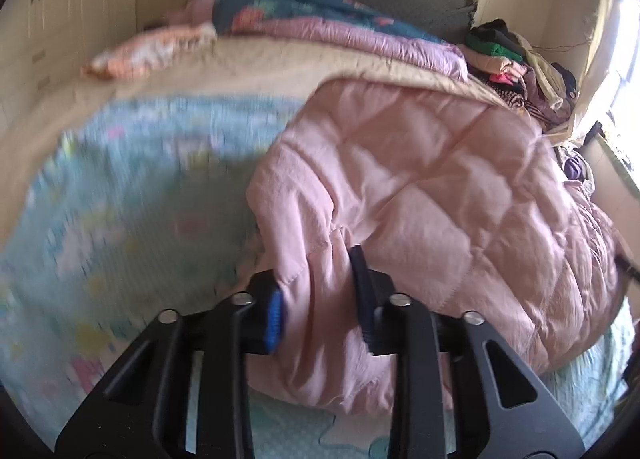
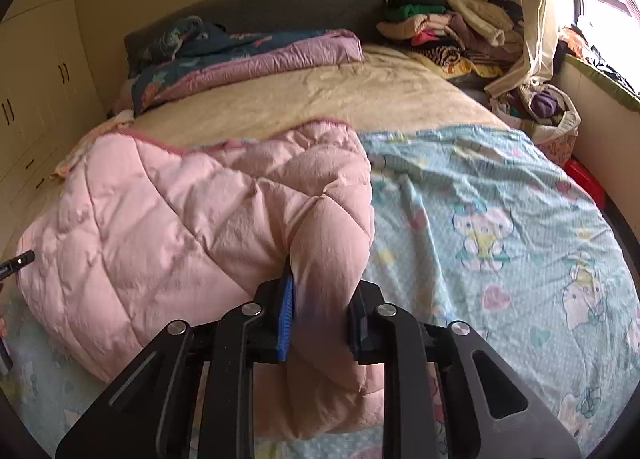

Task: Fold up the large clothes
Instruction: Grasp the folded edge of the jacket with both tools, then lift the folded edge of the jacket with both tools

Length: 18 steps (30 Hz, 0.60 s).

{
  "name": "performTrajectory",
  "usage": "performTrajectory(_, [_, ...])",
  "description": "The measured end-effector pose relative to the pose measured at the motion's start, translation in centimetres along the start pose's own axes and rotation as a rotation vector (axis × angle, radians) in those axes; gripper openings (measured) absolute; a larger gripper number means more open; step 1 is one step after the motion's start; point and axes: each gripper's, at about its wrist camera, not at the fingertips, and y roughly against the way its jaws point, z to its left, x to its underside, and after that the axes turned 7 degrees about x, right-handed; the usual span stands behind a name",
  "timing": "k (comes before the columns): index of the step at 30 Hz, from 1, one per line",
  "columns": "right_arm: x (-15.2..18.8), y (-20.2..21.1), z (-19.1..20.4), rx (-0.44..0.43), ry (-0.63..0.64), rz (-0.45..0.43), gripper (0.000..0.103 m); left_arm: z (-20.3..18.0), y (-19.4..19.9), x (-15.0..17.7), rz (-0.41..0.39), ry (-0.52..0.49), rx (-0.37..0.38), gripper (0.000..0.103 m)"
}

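Observation:
A large pink quilted garment (image 1: 420, 187) lies bunched on the bed, on a light-blue cartoon-print sheet (image 2: 500, 219). In the left wrist view my left gripper (image 1: 318, 301) is shut on a thick fold at the garment's near left edge, with the blue pad (image 1: 275, 315) pressing one side and the dark pad on the other. In the right wrist view my right gripper (image 2: 322, 315) is shut on a padded fold at the near right corner of the same pink garment (image 2: 180, 227). Most of the garment spreads away from both grippers, and its underside is hidden.
A beige blanket (image 2: 320, 99) covers the far half of the bed. Folded purple and dark floral quilts (image 2: 248, 55) lie against the grey headboard. A heap of clothes (image 2: 448, 27) fills the far right corner by the window. Cream wardrobes (image 2: 36, 91) line the left.

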Motion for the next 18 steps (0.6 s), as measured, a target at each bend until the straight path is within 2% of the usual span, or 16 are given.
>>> performTrajectory(4, [-3.9,-0.9,0.3,0.003,-0.012,-0.044,0.018,-0.1,-0.5,-3.0,-0.025,0.035,-0.011,0.018])
performTrajectory(7, [-5.4,-3.4,0.2,0.034,-0.034,-0.013,0.017,-0.5,-1.5,-4.4,-0.038,0.017,-0.05,0.016])
performTrajectory(10, [-5.4,-6.0,0.0,0.061,-0.077,0.041,0.017,-0.6,-3.3,-4.9,-0.008,0.021,-0.078,0.016])
performTrajectory(18, [-3.7,-10.4,0.3,0.099,-0.076,0.131,0.017,0.0,-6.4,-4.2,0.038,0.019,-0.132,0.016])
